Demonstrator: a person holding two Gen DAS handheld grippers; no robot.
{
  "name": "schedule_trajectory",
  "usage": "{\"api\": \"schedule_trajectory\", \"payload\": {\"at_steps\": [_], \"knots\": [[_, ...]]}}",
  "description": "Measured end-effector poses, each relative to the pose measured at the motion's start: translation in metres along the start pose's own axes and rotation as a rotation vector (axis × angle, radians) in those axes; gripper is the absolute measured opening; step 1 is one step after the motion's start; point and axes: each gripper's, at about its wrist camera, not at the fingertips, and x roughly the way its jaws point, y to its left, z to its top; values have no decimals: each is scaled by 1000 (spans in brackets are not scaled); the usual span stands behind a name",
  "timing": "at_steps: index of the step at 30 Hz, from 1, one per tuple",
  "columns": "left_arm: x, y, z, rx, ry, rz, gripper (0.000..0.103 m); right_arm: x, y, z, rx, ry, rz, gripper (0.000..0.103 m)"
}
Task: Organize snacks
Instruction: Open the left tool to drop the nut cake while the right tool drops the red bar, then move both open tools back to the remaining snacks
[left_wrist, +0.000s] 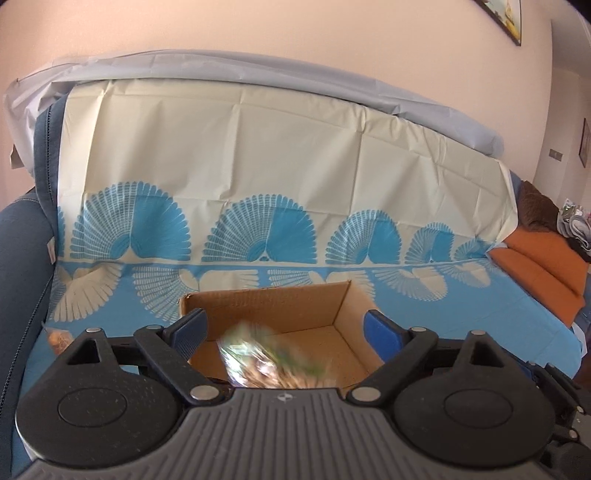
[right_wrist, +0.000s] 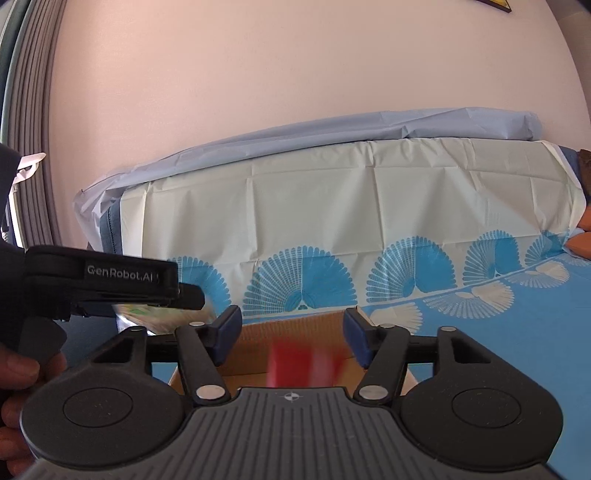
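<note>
An open cardboard box (left_wrist: 266, 306) sits on the blue patterned sheet just ahead of both grippers. In the left wrist view, my left gripper (left_wrist: 286, 326) stands open and wide above the box. A blurred green-and-white snack packet (left_wrist: 258, 362) is between its jaws, touching neither pad. In the right wrist view, my right gripper (right_wrist: 291, 330) is open over the same box (right_wrist: 258, 332). A blurred red packet (right_wrist: 303, 363) lies low between its jaws, clear of the pads. The left gripper's body (right_wrist: 110, 284) reaches in from the left, with the pale packet (right_wrist: 159, 314) under it.
The sheet (left_wrist: 258, 166) drapes a sofa back against a pink wall. A dark blue armrest (left_wrist: 22, 258) rises at the left, with an orange-brown packet (left_wrist: 59, 338) beside it. An orange cushion (left_wrist: 535, 266) and brown blanket (left_wrist: 535, 210) lie at the right. A hand (right_wrist: 18, 369) grips the left handle.
</note>
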Motion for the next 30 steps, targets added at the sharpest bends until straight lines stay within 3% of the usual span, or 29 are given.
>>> {"api": "schedule_trajectory", "payload": {"at_steps": [7, 11, 15, 18, 22, 23, 25, 28, 30], "knots": [[-8, 27, -18, -32, -13, 56, 92, 1, 9, -1, -36, 2, -9, 70], [-17, 52, -26, -46, -29, 98, 72, 2, 19, -3, -70, 1, -10, 71], [-25, 81, -33, -92, -6, 89, 49, 1, 27, -3, -87, -3, -12, 71], [-34, 102, -34, -104, -9, 78, 43, 0, 33, -4, -88, -8, -7, 71], [-43, 130, -35, -94, -34, 84, 42, 0, 42, -4, -91, -14, 8, 69], [-44, 137, -37, -73, -48, 96, 42, -1, 44, -4, -91, -17, 14, 68], [-44, 151, -44, -10, -68, 130, 42, 0, 48, -5, -90, -14, 34, 50], [-36, 180, -63, 27, -33, 197, 42, 1, 56, -6, -90, -9, 70, 31], [-29, 204, -73, -77, 28, 234, 40, 3, 62, -8, -101, -3, 86, 28]]}}
